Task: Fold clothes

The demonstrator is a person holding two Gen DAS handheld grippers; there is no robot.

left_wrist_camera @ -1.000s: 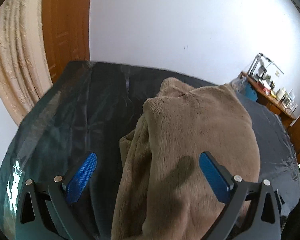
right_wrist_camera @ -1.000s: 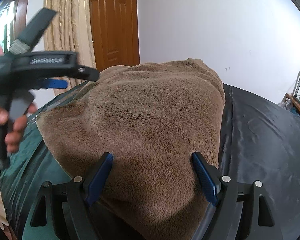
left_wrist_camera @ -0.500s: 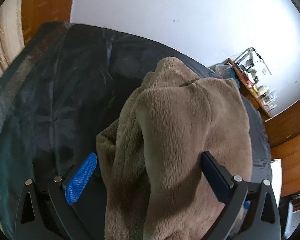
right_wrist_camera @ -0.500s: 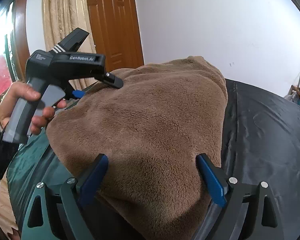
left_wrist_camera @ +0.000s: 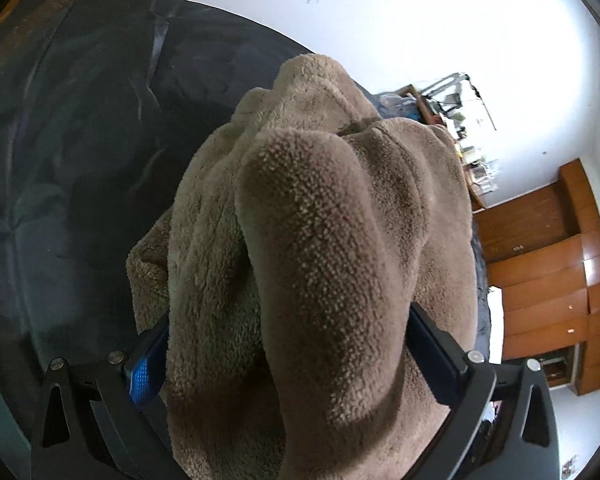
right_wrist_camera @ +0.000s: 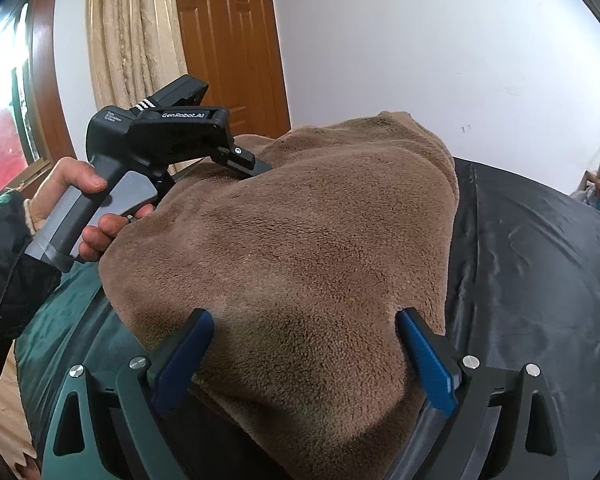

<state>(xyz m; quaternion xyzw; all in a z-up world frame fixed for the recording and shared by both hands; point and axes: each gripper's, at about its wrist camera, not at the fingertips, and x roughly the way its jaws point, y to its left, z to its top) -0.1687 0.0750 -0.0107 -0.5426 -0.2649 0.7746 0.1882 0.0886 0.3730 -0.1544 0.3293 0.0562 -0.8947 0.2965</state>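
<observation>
Left gripper [left_wrist_camera: 288,360], right gripper [right_wrist_camera: 304,352]: jaws spread, plush brown fleece garment [right_wrist_camera: 300,240] bunched between, on dark sheeted bed [right_wrist_camera: 540,280]; grip unclear. Risk: thick pile slipping, fold collapsing

Garment [right_wrist_camera: 300,248]: brown fleece cloth, deep matt pile, fuzzy and nubbly. Bed cover [right_wrist_camera: 540,264]: dark thin sheeting, smooth, faint sheen, creased. Right gripper [right_wrist_camera: 304,354] fingers [right_wrist_camera: 428,360]: blue pads, matt; black matt plastic frame, shiny metal pins. Left gripper [left_wrist_camera: 284,360] pads blue, knurled texture. Door [right_wrist_camera: 228,40]: glossy varnished wood. Curtain [right_wrist_camera: 132,36]: beige crinkled cloth.
</observation>
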